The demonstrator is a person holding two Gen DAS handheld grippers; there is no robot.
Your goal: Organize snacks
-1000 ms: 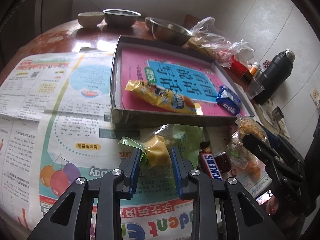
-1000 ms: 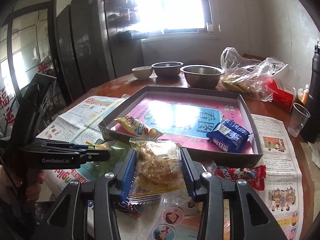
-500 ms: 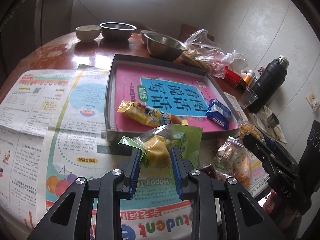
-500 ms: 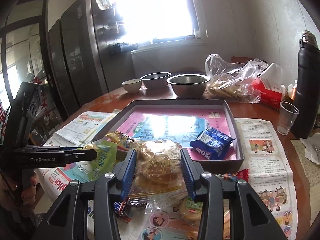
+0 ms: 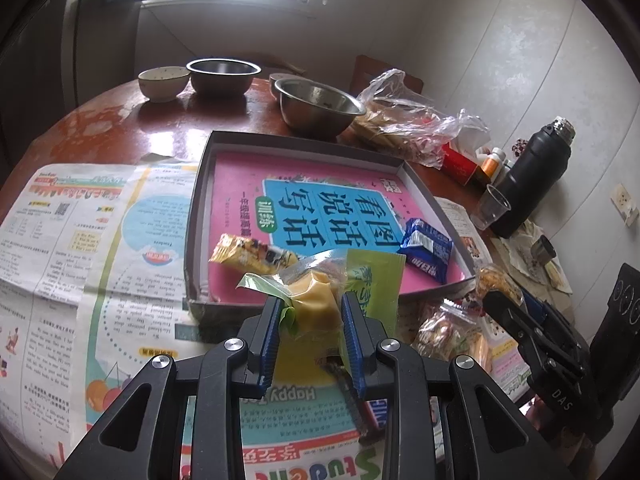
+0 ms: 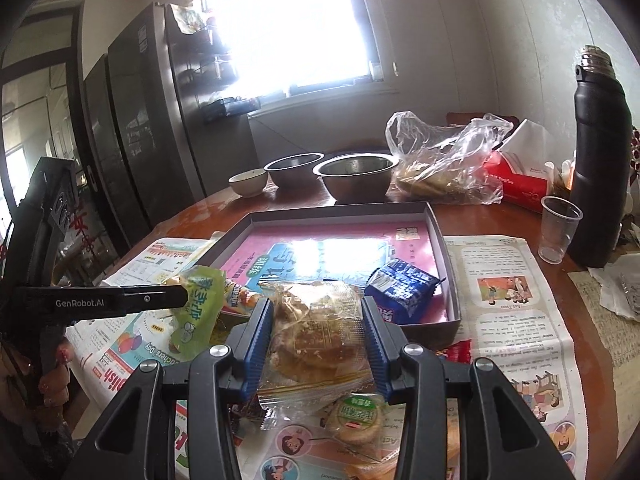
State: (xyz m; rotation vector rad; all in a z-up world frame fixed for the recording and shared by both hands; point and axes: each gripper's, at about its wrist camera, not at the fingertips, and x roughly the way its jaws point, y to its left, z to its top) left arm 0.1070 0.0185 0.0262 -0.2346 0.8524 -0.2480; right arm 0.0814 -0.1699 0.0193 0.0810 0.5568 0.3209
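Grey tray (image 5: 196,216) lined with pink booklet, holding yellow packet (image 5: 248,254) and blue packet (image 5: 426,246), left gripper (image 5: 310,320) clamping green-yellow snack (image 5: 316,300) at tray's near edge, right gripper (image 6: 318,334) clamping clear pastry packet (image 6: 316,332) above newspaper (image 6: 516,320), steel bowls (image 6: 356,174) look empty.

Two stainless steel bowls (image 6: 354,174) and a small white ceramic bowl (image 6: 248,181) stand at the far edge of the round reddish wooden table (image 5: 108,128), upper centre of the frame. A crumpled clear plastic bag (image 6: 444,160) lies to their right, beside a red tissue box (image 6: 516,182). At the right stand a tall black flask (image 6: 598,160) and a clear plastic cup (image 6: 558,228). Printed newspapers (image 5: 76,236) cover the near tabletop.
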